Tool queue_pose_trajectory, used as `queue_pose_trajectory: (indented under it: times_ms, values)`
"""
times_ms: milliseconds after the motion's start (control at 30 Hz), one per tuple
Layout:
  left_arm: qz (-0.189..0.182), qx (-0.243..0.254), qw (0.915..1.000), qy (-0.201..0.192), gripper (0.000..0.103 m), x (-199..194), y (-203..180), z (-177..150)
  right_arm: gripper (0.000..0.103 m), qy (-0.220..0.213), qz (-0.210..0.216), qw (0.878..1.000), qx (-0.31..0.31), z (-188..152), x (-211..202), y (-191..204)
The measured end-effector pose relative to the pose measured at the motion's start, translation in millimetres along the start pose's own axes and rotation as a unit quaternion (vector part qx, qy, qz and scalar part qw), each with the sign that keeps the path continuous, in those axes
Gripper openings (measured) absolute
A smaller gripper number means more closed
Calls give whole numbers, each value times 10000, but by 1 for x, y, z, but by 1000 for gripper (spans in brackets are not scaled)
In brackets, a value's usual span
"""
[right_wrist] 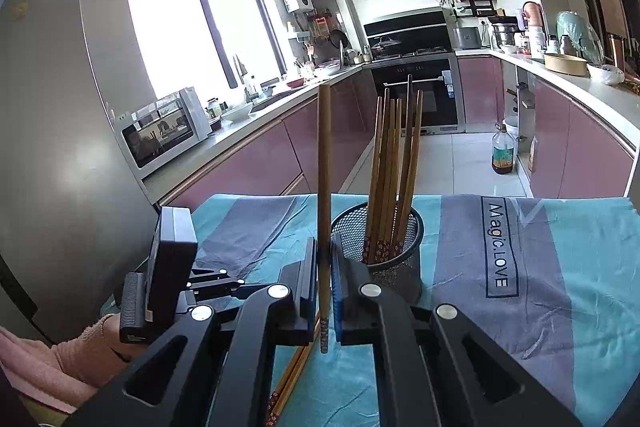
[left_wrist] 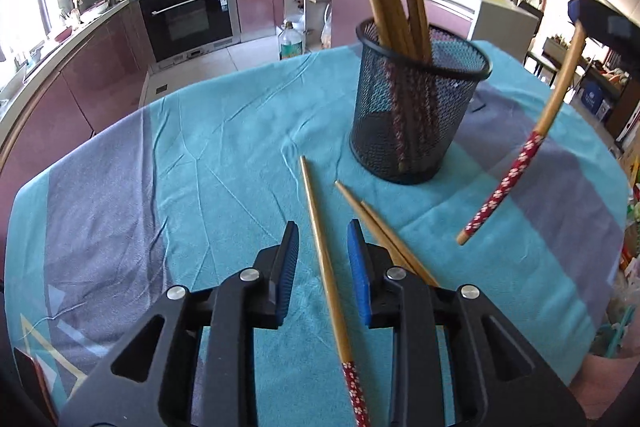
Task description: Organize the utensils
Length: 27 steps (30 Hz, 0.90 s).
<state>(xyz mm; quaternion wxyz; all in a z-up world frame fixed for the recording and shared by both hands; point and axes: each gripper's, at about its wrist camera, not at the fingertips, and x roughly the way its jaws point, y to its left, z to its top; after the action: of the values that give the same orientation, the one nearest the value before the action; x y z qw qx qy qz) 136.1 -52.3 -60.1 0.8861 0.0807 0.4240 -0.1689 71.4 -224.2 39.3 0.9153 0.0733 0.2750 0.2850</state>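
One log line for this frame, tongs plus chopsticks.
right tongs: shut on chopstick | left tongs: open over loose chopstick | mesh cup: upright

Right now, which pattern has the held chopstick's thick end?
Dark red with white flowers, clearest in left wrist view.

The counter is covered with a soft cloth in blue-green and grey stripes [left_wrist: 224, 163]. The cloth is a bit wrinkled. On one grey stripe are the words "Magic.LOVE" in a dark box [right_wrist: 500, 241]. A round black wire-mesh cup [left_wrist: 416, 107] stands upright on the cloth, full of wooden chopsticks. Three more wooden chopsticks lie flat on the cloth near the cup. One long chopstick with a red flowered end [left_wrist: 330, 287] lies alone. Just beside it, two plain-looking wooden chopsticks [left_wrist: 384, 231] lie close together.
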Motion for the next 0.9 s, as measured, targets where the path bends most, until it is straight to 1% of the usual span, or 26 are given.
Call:
queue_pose_trajectory:
  times_ms: [100,200,267,300,500,667,900]
  values:
    - [68,-2,9999,115,23,11,2,-3,5,45,14,10000,9,-1,3,-1]
    - [60,-55,9997,228,15,22,3,-4,5,88,14,10000,8,-3,6,-2]
    - [88,-51,9998,187,13,24,3,-3,5,101,1,9999,10,-4,7,-2]
    - [98,-65,9998,175,9,25,4,-3,5,107,4,9999,18,-4,7,-2]
    - [82,-261,9996,110,7,26,6,-2,5,101,7,9999,30,-6,7,-3]
    - [-62,-345,9994,-44,7,9,9,0,5,73,-7,10000,34,-6,5,-3]
    - [-293,-403,9972,-552,7,-38,12,9,5,-54,-12,10000,19,-1,-3,-4]
